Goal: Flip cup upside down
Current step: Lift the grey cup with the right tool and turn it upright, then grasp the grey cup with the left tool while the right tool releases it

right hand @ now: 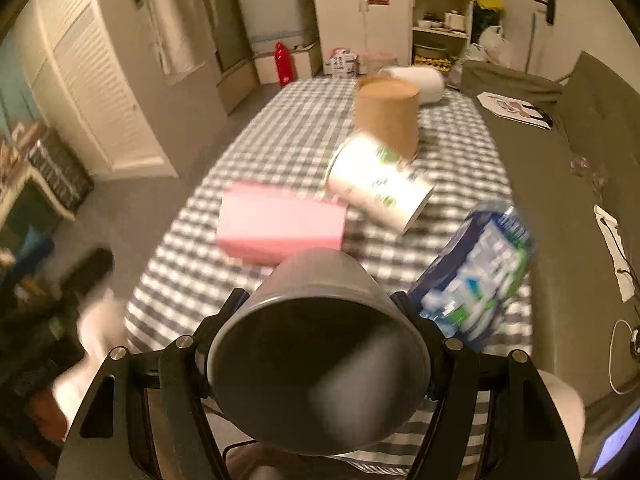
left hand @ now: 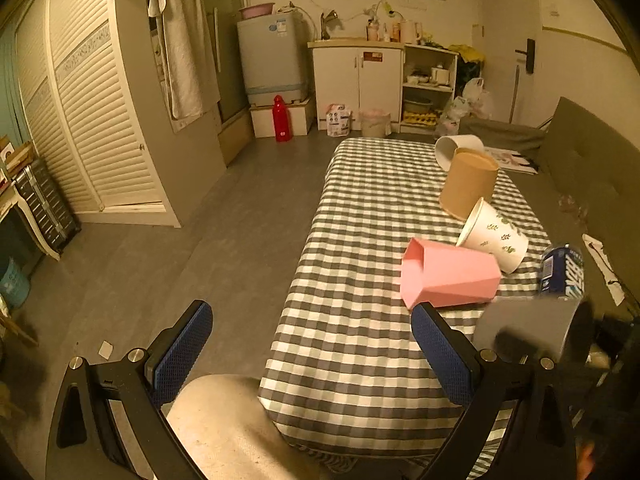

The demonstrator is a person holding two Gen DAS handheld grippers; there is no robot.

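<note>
My right gripper (right hand: 320, 320) is shut on a grey cup (right hand: 316, 344), held above the near end of the checked table with its open mouth tilted toward the camera. The same grey cup shows at the right in the left wrist view (left hand: 528, 332). My left gripper (left hand: 312, 344) is open and empty, left of the table's near corner, above the floor and a pale knee. A pink cup (left hand: 448, 274) (right hand: 280, 228) lies on its side just beyond the grey cup.
On the checked table (left hand: 360, 240) lie a white leaf-print cup (left hand: 494, 236) (right hand: 378, 186), a brown cup standing upside down (left hand: 468, 188) (right hand: 388, 120), a white cup (left hand: 456, 150) and a blue bottle (left hand: 560, 270) (right hand: 476, 276). A grey sofa (left hand: 580, 172) runs along the right.
</note>
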